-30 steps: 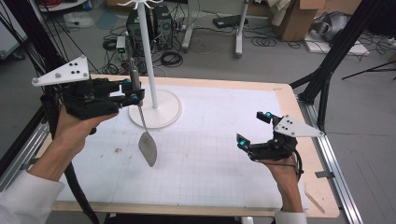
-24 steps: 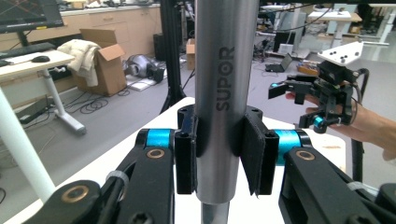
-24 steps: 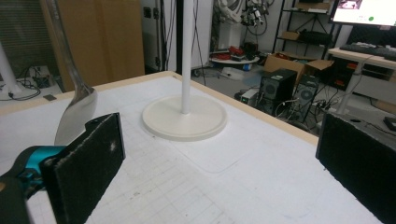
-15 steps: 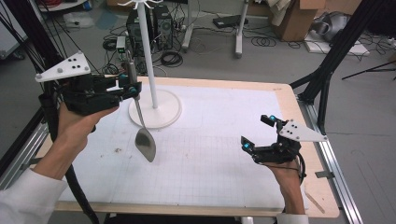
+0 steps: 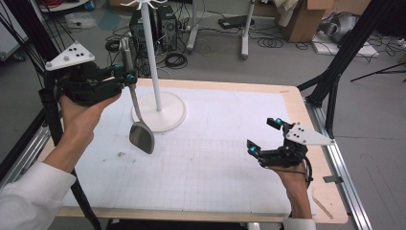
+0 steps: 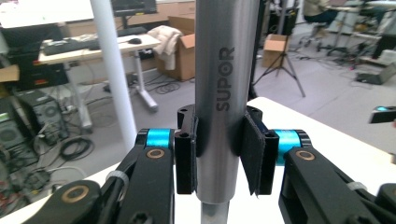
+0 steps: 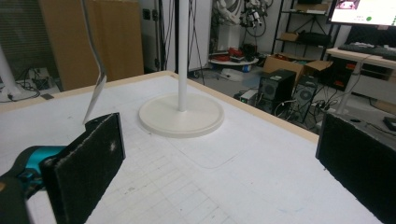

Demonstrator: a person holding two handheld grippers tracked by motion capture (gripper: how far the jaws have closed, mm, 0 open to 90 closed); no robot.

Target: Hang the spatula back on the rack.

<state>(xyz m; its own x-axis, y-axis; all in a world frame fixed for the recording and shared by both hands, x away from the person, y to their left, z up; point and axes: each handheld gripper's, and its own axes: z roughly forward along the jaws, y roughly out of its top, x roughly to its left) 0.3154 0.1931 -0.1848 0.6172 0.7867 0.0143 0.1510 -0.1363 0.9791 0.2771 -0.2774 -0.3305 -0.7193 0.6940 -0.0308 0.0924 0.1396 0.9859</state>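
Spatula (image 5: pixel 138 125): metal, hangs blade-down over the left half of the table (image 5: pixel 220 182), off the surface, blade at about 8 o'clock from the stand base. Handle runs up and slightly back to the left gripper.

Largest to smallest:

Table: white gridded mat on a pale wood top, aluminium rails along left and right edges.

Stand (image 5: pixel 154 72): white pole on a round white base, back-left part of the mat, about 11 o'clock from table centre. Hooks at the pole top reach the upper frame edge. In the right gripper view the base (image 7: pixel 181 116) sits at 12 o'clock, pole rising out of frame.

Left gripper (image 5: pixel 125 76): held in the person's left hand at about 9 o'clock from the stand pole, raised above the table, grey three-cornered plate on top. The left gripper view shows both black pads pressed flat against the steel handle (image 6: pixel 226 93), marked SUPOR, one on each side; handle upright between them. Clamped on the spatula.

Right gripper (image 5: pixel 262 135): held low over the right half of the mat, about 4 o'clock from the stand base, well apart from the spatula. Fingers wide apart, nothing between them; the right gripper view shows bare mat in the gap, with the spatula blade (image 7: pixel 95 95) at about 10 o'clock.
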